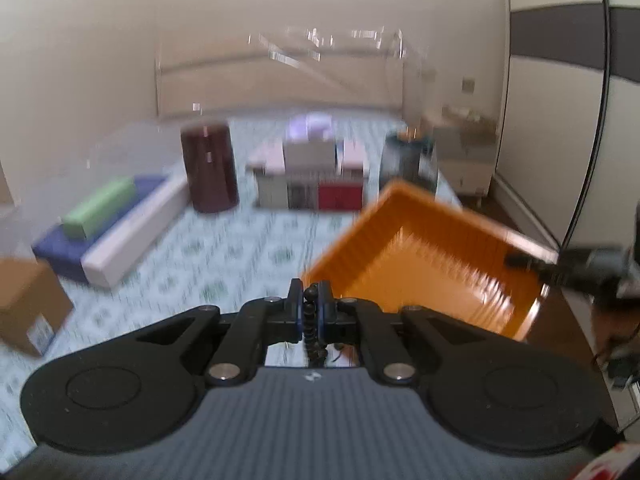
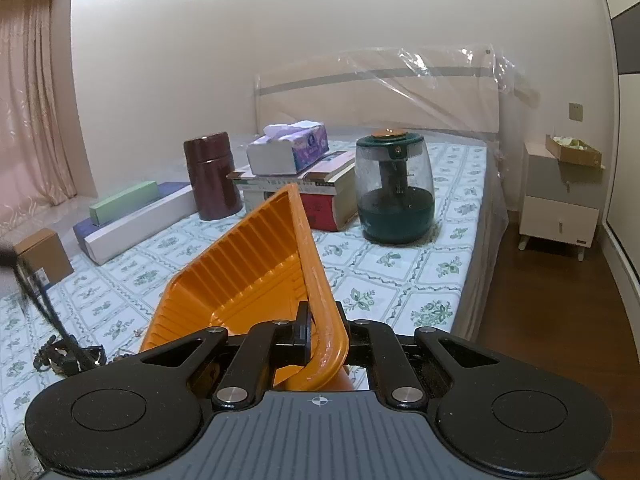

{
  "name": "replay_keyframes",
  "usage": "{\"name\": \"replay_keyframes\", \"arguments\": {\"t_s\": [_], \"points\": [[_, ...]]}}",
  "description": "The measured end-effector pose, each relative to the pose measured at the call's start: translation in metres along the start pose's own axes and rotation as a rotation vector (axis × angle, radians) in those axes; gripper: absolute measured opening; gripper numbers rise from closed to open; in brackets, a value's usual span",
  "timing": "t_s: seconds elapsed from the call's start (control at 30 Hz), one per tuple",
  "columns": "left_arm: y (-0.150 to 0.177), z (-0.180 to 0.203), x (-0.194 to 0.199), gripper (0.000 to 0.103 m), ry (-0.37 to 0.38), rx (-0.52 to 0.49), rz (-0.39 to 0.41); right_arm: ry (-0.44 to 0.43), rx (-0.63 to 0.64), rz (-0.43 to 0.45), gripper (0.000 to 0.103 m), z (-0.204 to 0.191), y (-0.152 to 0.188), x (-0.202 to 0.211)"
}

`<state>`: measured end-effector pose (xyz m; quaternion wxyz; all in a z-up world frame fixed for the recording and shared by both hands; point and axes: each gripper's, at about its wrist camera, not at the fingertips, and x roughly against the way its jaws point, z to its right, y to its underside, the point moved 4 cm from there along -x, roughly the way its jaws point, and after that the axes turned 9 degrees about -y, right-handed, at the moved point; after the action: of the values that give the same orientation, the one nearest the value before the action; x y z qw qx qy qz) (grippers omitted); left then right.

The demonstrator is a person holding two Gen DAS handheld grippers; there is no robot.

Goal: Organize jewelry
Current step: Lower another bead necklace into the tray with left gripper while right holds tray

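My left gripper [image 1: 311,292] is shut on a string of black beads [image 1: 310,320], which hangs down between its fingers above the bed; this view is blurred. An orange ridged tray [image 1: 420,248] is just ahead and to the right of it. My right gripper [image 2: 320,320] is shut on the near rim of the orange tray [image 2: 248,272], holding it tilted above the bedsheet. In the right wrist view the black bead strand [image 2: 44,304] rises from a small heap of dark jewelry [image 2: 64,354] on the sheet toward the left edge.
On the patterned bedsheet [image 2: 392,276] stand a maroon canister [image 2: 212,176], stacked long boxes [image 2: 132,216], books under a tissue box [image 2: 288,152], a green humidifier [image 2: 396,192] and a cardboard box [image 2: 40,254]. A nightstand [image 2: 560,196] stands right of the bed.
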<state>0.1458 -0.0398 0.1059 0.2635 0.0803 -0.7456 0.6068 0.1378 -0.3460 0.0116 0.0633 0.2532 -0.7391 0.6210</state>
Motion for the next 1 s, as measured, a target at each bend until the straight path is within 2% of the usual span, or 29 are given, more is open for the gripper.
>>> {"name": "replay_keyframes", "arguments": {"t_s": [0.33, 0.67, 1.0], "points": [[-0.091, -0.015, 0.058, 0.006, 0.011, 0.011, 0.191, 0.003, 0.010, 0.006, 0.009, -0.006, -0.001, 0.006], [-0.143, -0.008, 0.091, 0.006, 0.018, 0.020, 0.319, 0.001, 0.018, 0.014, 0.010, -0.011, -0.002, 0.011], [-0.190, 0.007, 0.107, 0.006, 0.096, 0.083, 0.425, 0.000, 0.017, 0.014, 0.010, -0.010, -0.002, 0.011]]}}
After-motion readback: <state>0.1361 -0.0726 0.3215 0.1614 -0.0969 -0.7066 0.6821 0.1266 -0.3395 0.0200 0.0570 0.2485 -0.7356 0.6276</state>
